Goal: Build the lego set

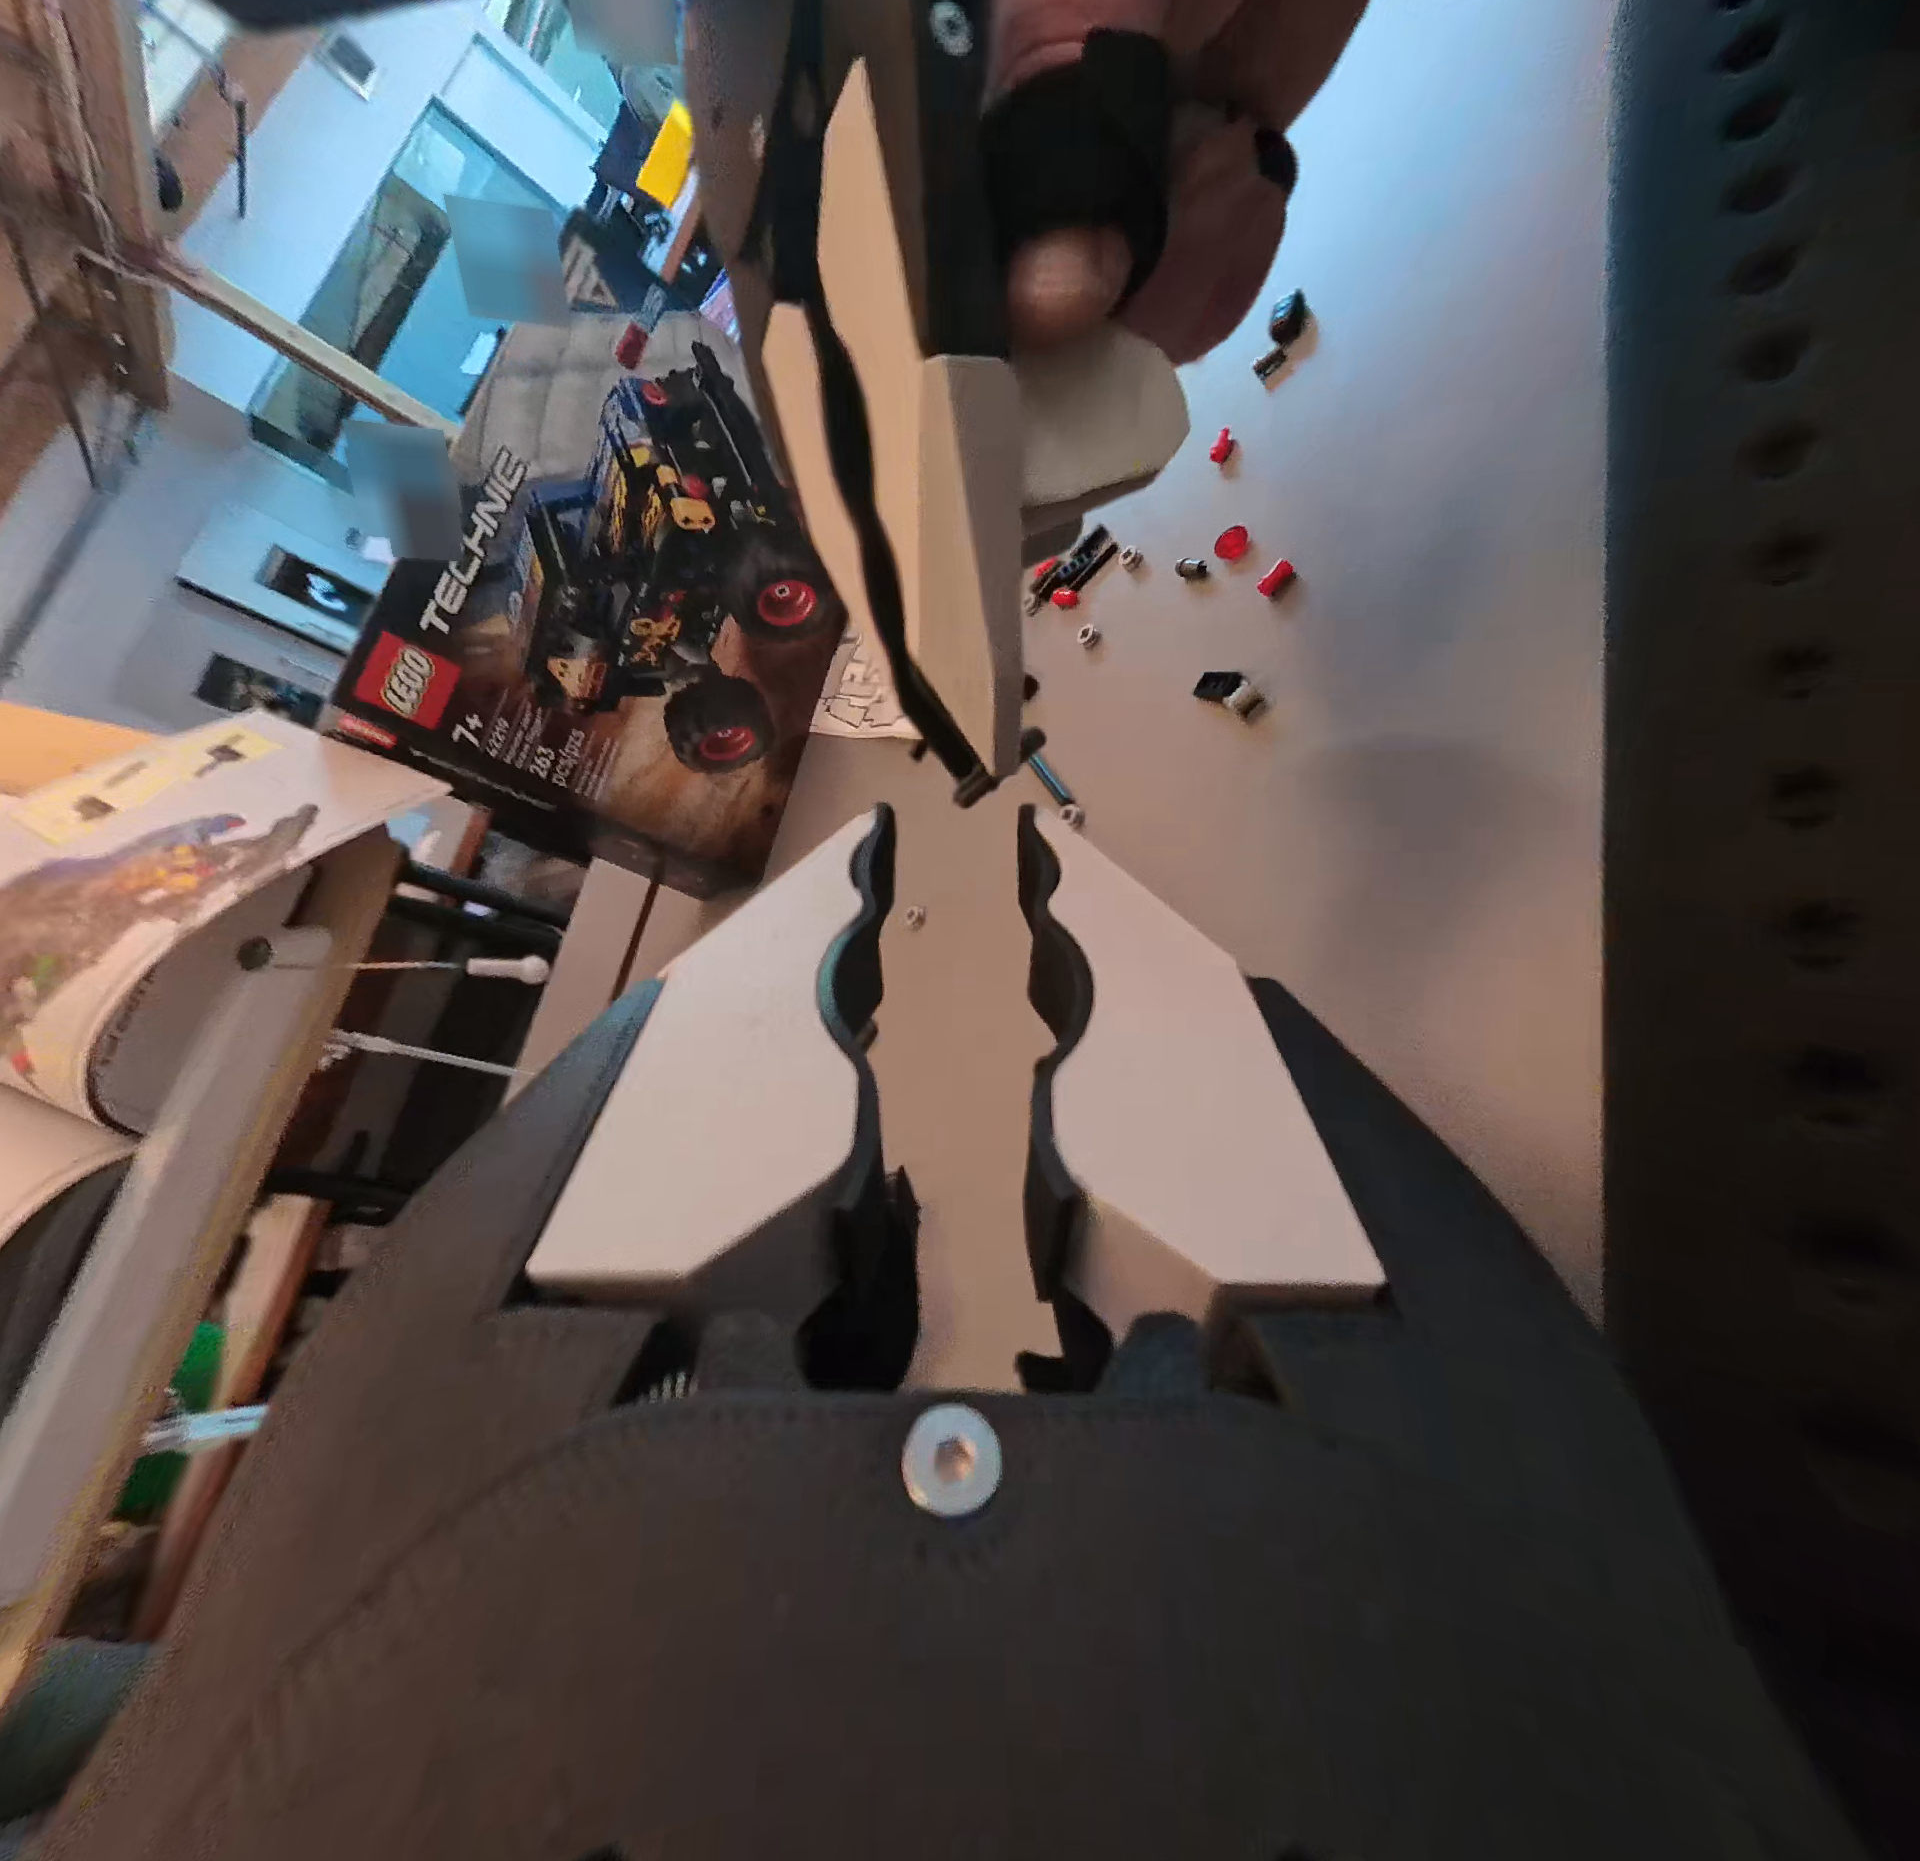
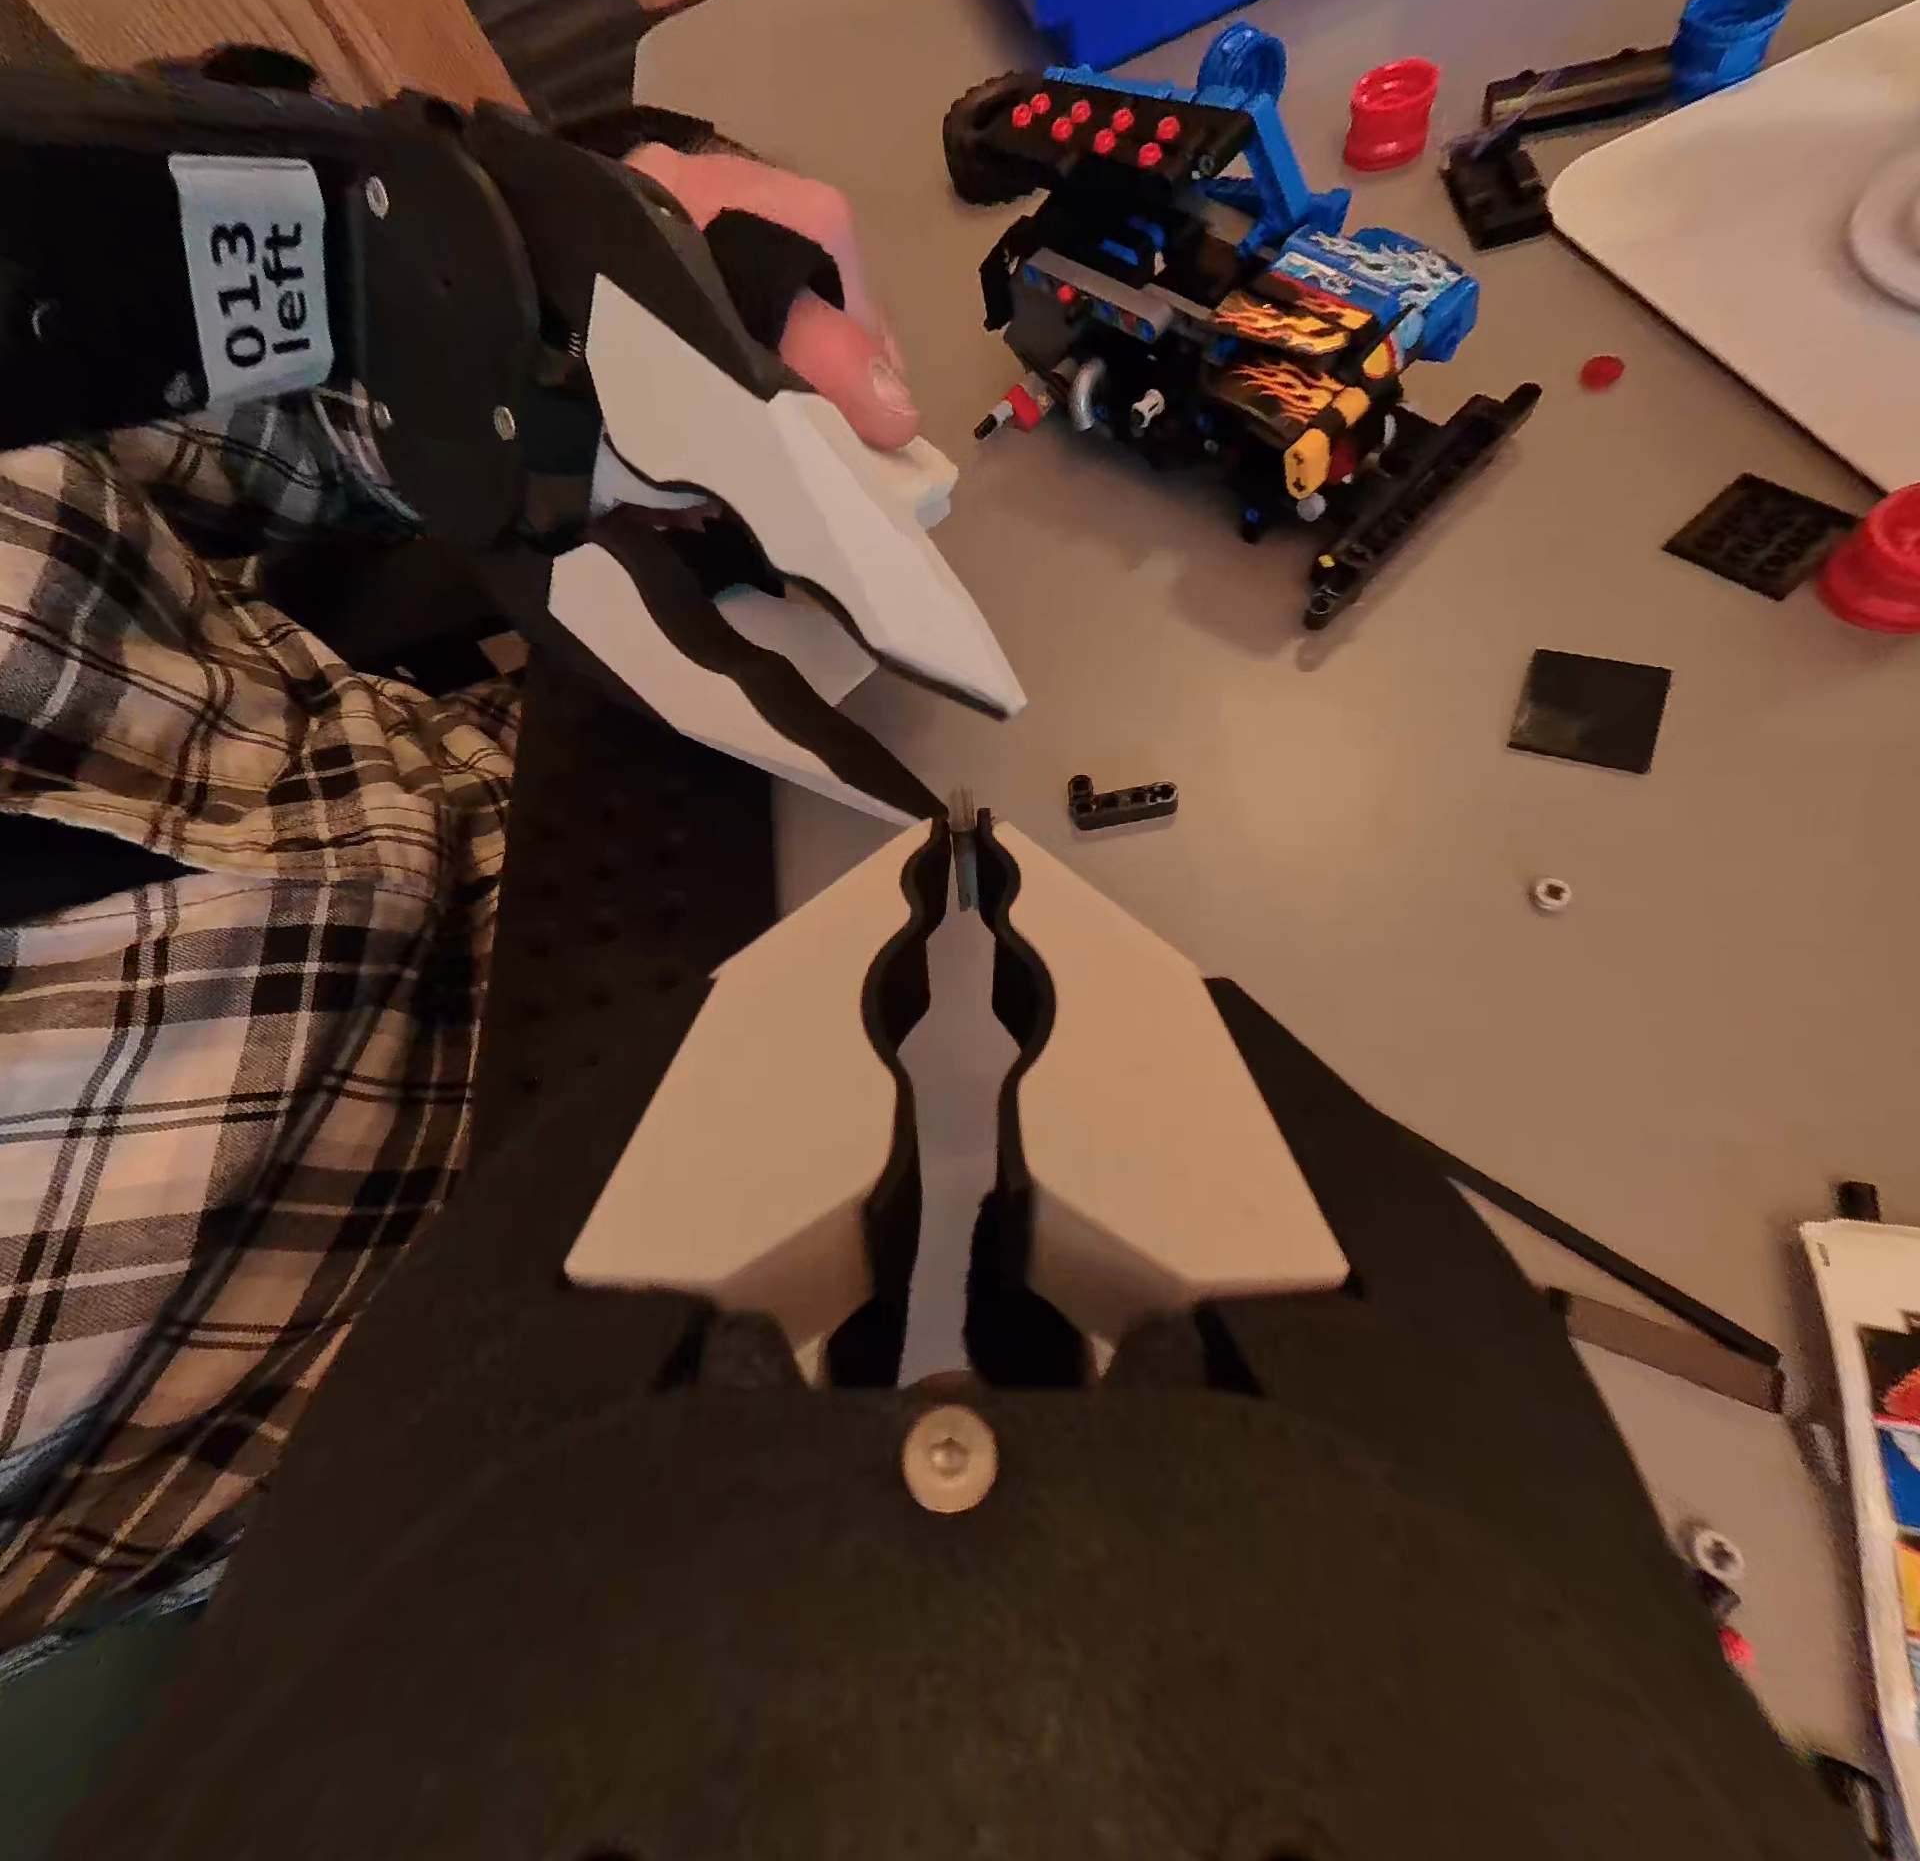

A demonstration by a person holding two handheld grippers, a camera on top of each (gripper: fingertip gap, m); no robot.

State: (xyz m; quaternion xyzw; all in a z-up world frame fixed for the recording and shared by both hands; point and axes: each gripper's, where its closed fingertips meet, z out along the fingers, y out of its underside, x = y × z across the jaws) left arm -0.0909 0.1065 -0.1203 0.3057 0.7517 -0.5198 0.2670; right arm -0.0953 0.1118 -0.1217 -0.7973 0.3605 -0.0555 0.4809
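Small dark pin [image 2: 964,861] pinched at very tips of right gripper [image 2: 966,835], jaws closed on it, held above grey table [image 2: 1299,959]. Left gripper [image 1: 956,824] jaws apart, empty, its tips just beside pin. Black L-shaped beam [image 2: 1122,802] on table near tips. Partly built truck [image 2: 1226,336] farther back; red wheel hub [image 2: 1390,115] beyond. Set box [image 1: 613,606] at table edge.

Grey table [image 2: 1299,980], scattered Lego pieces [image 2: 1122,803]
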